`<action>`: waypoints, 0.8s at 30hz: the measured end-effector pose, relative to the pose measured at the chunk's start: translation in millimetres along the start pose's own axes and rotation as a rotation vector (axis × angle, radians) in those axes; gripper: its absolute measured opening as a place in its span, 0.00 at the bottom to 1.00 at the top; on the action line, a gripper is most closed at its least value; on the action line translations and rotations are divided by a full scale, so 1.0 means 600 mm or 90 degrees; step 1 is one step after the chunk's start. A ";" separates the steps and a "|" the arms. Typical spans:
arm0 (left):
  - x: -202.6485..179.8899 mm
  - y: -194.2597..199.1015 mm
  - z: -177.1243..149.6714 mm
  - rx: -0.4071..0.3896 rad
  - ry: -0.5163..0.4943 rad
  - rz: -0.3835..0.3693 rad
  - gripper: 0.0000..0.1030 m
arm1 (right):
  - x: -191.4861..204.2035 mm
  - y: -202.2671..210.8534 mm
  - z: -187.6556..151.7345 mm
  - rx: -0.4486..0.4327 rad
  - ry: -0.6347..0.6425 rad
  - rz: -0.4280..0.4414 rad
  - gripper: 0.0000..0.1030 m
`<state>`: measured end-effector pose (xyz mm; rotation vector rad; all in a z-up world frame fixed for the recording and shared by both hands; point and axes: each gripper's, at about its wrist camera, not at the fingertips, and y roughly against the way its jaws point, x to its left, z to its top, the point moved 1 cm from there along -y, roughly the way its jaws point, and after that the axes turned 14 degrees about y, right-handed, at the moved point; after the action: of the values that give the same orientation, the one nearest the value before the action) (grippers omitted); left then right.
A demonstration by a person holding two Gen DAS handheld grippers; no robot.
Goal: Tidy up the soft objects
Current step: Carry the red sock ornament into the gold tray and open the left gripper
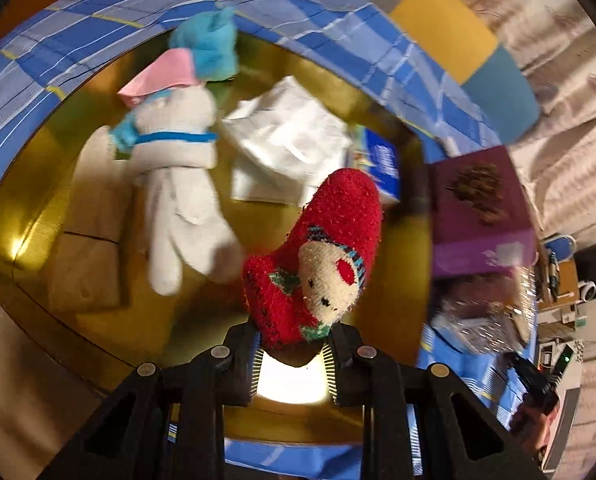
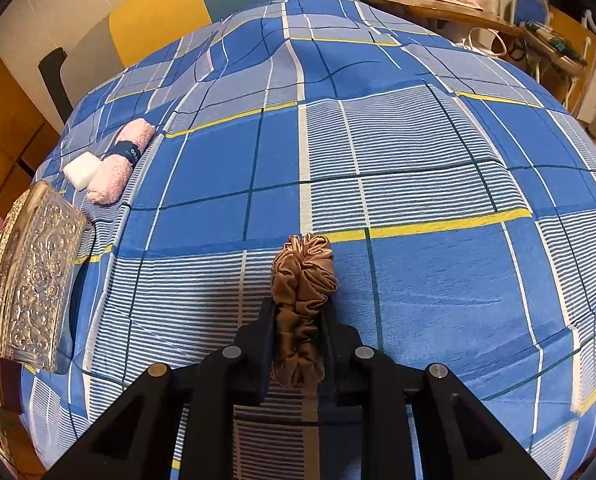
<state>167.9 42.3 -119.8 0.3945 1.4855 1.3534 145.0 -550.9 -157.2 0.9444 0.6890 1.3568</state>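
Place: a home, most likely a bedroom.
Bed: blue checked sheet with white and yellow stripes, spread wide and creased.
Walls: painted in grey, yellow and teal blocks.
Window side: pale curtains hanging in folds.
Clutter: a wooden side desk with cables and small tools beside the bed.

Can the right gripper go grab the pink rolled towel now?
Probably not yet. The right gripper is already shut on a brown scrunchie. The blue checked bedsheet up to the pink rolled towel looks bare, though.
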 end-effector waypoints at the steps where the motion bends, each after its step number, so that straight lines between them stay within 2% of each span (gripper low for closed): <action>1: 0.007 -0.004 0.005 -0.001 0.006 0.013 0.24 | 0.001 0.000 0.000 0.000 0.001 -0.001 0.21; 4: 0.023 -0.010 0.017 -0.002 0.016 0.032 0.25 | 0.004 0.000 -0.001 0.000 0.005 -0.007 0.21; 9: 0.032 -0.004 0.029 -0.036 -0.012 0.088 0.25 | 0.006 -0.002 -0.001 0.000 0.014 -0.015 0.21; 12: 0.041 0.001 0.034 -0.048 -0.008 0.105 0.25 | 0.006 -0.002 -0.001 0.000 0.013 -0.015 0.21; 13: 0.041 0.003 0.031 -0.049 -0.009 0.099 0.26 | 0.006 -0.002 -0.002 -0.001 0.012 -0.015 0.21; 15: 0.033 0.010 0.018 -0.047 -0.029 0.074 0.35 | 0.007 -0.002 -0.003 -0.002 0.011 -0.016 0.21; 16: 0.029 0.011 0.013 -0.047 -0.037 0.069 0.43 | 0.007 -0.001 -0.003 -0.004 0.011 -0.016 0.21; 19: 0.021 0.016 -0.001 -0.059 -0.046 0.076 0.44 | 0.008 0.004 -0.004 -0.014 0.004 -0.014 0.21; 24: 0.017 0.033 -0.020 -0.079 -0.049 0.043 0.44 | 0.016 0.028 -0.002 -0.046 0.011 -0.017 0.21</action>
<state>146.1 50.1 -109.7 0.4157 1.3275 1.4594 137.1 -541.6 -142.1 0.8645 0.6593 1.3580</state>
